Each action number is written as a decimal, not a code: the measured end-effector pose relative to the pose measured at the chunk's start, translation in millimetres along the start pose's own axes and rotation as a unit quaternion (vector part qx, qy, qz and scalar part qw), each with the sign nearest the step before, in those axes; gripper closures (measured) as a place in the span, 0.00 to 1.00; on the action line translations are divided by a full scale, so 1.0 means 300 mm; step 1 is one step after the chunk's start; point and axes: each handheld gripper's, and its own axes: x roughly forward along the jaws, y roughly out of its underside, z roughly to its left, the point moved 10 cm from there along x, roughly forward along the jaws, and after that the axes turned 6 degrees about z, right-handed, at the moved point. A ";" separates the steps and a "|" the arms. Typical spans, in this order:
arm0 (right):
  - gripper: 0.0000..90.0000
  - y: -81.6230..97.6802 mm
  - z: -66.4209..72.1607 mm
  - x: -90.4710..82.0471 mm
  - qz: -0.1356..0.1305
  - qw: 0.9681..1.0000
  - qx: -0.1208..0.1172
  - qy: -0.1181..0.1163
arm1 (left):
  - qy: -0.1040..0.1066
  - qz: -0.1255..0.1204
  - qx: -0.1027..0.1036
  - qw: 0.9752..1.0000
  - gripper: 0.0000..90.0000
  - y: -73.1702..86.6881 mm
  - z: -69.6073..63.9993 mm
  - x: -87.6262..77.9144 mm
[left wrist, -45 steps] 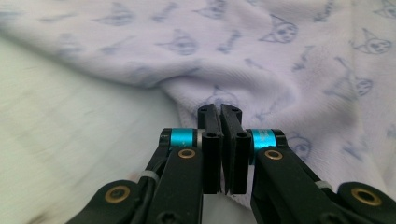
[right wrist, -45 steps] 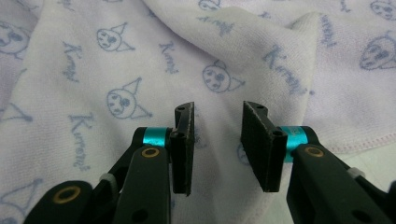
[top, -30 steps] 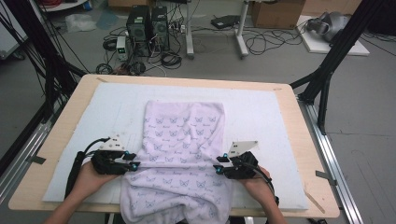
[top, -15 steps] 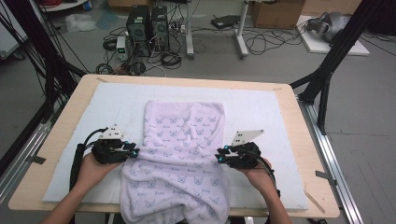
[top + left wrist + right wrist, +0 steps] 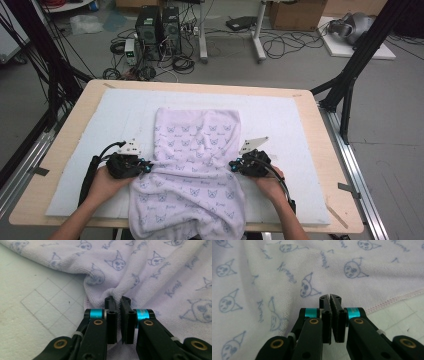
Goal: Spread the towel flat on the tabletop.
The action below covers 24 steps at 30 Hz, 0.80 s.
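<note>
The towel [image 5: 192, 170] lay on the white mat [image 5: 280, 120] of the counter [image 5: 325, 165], its long axis running from twelve to six o'clock, the near end spilling over the counter's edge. The left gripper [image 5: 148, 165] had just closed its jaws on a bunched fold of the towel's nine o'clock edge. The right gripper [image 5: 232, 164] had just closed too, jaws nearly together at the three o'clock hem; whether cloth sat between them was unclear. Each hand stood level with the other, equally near.

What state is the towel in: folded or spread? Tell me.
Spread, single layer: the towel lies open across the white mat, its near end hanging over the table edge.
</note>
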 end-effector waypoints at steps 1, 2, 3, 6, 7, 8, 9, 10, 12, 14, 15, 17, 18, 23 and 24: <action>0.99 0.004 -0.011 -0.007 0.003 1.000 0.002 0.008 | -0.002 -0.004 -0.003 1.000 0.94 -0.005 0.003 -0.001; 0.99 0.007 -0.027 -0.017 0.007 1.000 0.000 0.022 | -0.006 -0.009 -0.004 1.000 0.94 -0.011 0.008 -0.002; 0.99 0.008 -0.051 -0.033 0.007 0.999 0.001 0.038 | -0.010 -0.012 -0.005 1.000 0.94 -0.021 0.016 -0.001; 0.99 0.005 -0.147 -0.085 0.007 0.995 0.028 0.097 | -0.029 -0.030 -0.016 0.999 0.95 -0.058 0.042 0.010; 0.99 0.002 -0.165 -0.086 0.004 0.994 0.040 0.100 | -0.032 -0.028 -0.018 0.999 0.95 -0.066 0.049 0.015; 0.98 -0.001 -0.173 -0.080 0.002 0.994 0.043 0.101 | -0.036 -0.027 -0.020 0.999 0.95 -0.077 0.059 0.024; 0.98 -0.005 -0.175 -0.066 0.006 0.994 0.038 0.101 | -0.037 -0.029 -0.023 0.999 0.94 -0.082 0.064 0.028; 0.95 -0.009 -0.172 -0.056 0.007 0.994 0.033 0.102 | -0.034 -0.030 -0.027 0.999 0.93 -0.084 0.065 0.030; 0.88 -0.016 -0.160 -0.056 0.002 0.995 0.026 0.099 | -0.029 -0.031 -0.030 0.999 0.86 -0.081 0.065 0.021; 0.83 -0.025 -0.142 -0.075 -0.011 0.995 0.026 0.092 | -0.028 -0.036 -0.031 0.998 0.78 -0.080 0.062 -0.006; 0.81 -0.029 -0.129 -0.086 -0.017 0.996 0.022 0.087 | -0.027 -0.041 -0.030 0.998 0.76 -0.081 0.060 -0.023; 0.78 -0.035 -0.092 -0.106 -0.025 0.997 0.013 0.069 | -0.031 -0.050 -0.026 0.998 0.72 -0.081 0.060 -0.059; 0.76 -0.036 -0.071 -0.113 -0.025 0.998 0.005 0.065 | -0.033 -0.055 -0.025 0.998 0.70 -0.080 0.059 -0.072; 0.71 -0.025 0.042 -0.118 -0.042 0.998 -0.018 0.031 | -0.036 -0.057 -0.013 0.998 0.65 -0.061 0.021 -0.120; 0.71 -0.021 0.059 -0.115 -0.042 0.999 -0.018 0.027 | -0.029 -0.060 -0.006 0.998 0.65 -0.056 -0.007 -0.123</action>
